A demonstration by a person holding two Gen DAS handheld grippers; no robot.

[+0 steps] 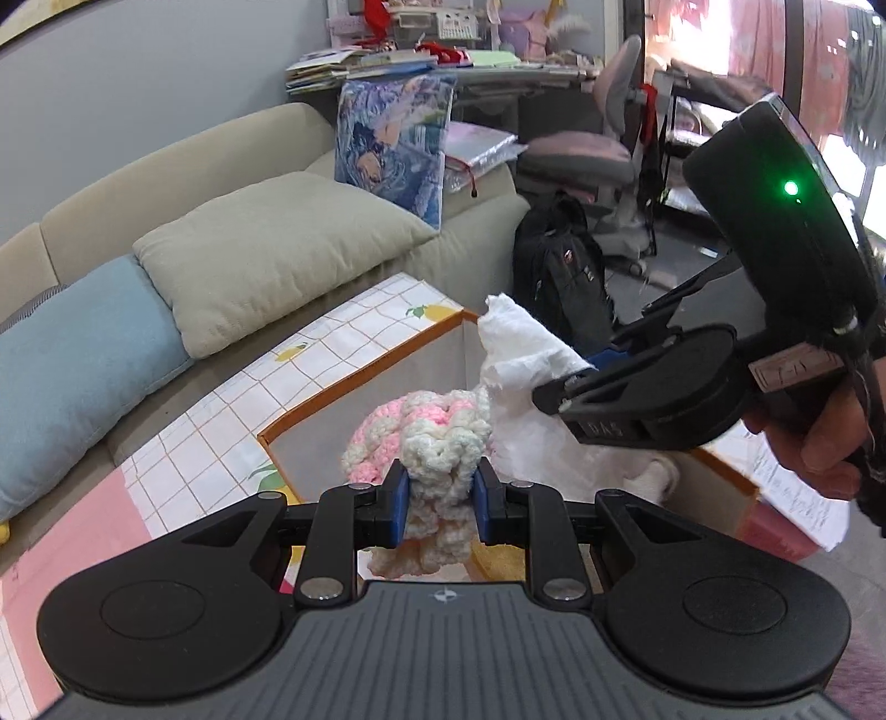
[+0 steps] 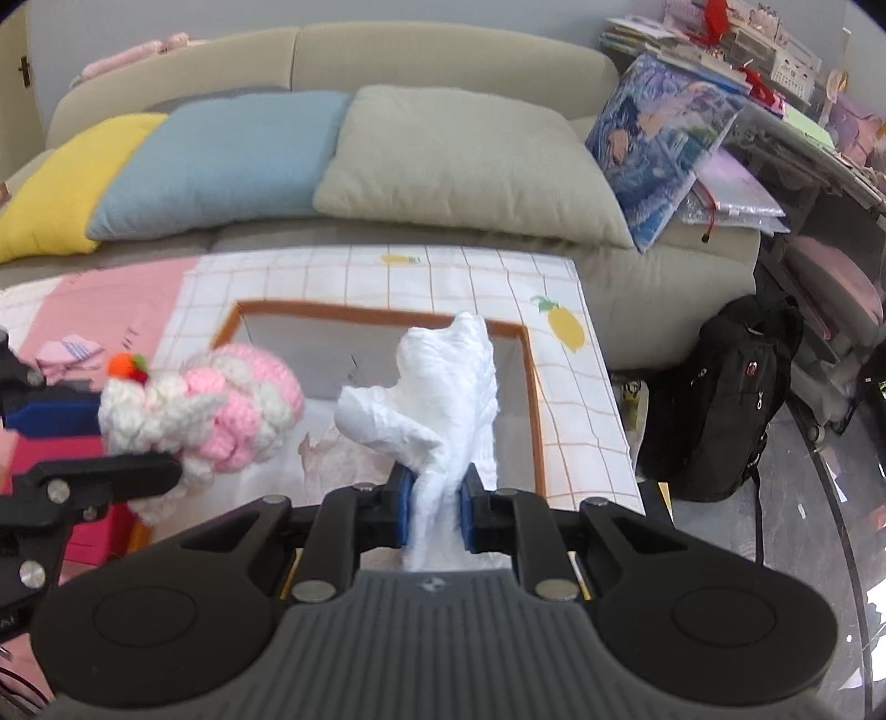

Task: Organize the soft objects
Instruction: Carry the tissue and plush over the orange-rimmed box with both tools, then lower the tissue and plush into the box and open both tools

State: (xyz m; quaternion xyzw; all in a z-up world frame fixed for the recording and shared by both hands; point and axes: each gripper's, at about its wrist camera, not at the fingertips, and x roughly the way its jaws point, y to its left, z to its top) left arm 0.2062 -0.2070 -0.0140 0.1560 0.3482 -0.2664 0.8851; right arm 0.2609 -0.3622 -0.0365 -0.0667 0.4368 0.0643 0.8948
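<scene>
A pink-and-white knitted toy point(image 1: 437, 443) is pinched between the jaws of the left gripper point(image 1: 441, 501), held above the open storage box point(image 1: 365, 382) w/ orange rim. The right gripper point(image 2: 434, 512) is clamped on a crumpled white cloth point(image 2: 437, 399), jaws narrow around the bunched fabric, also over the box opening. Toy and cloth are seen just beside each other, possibly touching; contact can't be confirmed from either view. The box sits in a lemon-print checked cover point(image 2: 443, 277) in front of a beige sofa point(image 2: 343, 50) w/ blue cushion point(image 2: 221, 160) and beige cushion point(image 2: 470, 160). A black backpack point(image 2: 725, 399) is seen on the floor at right.
</scene>
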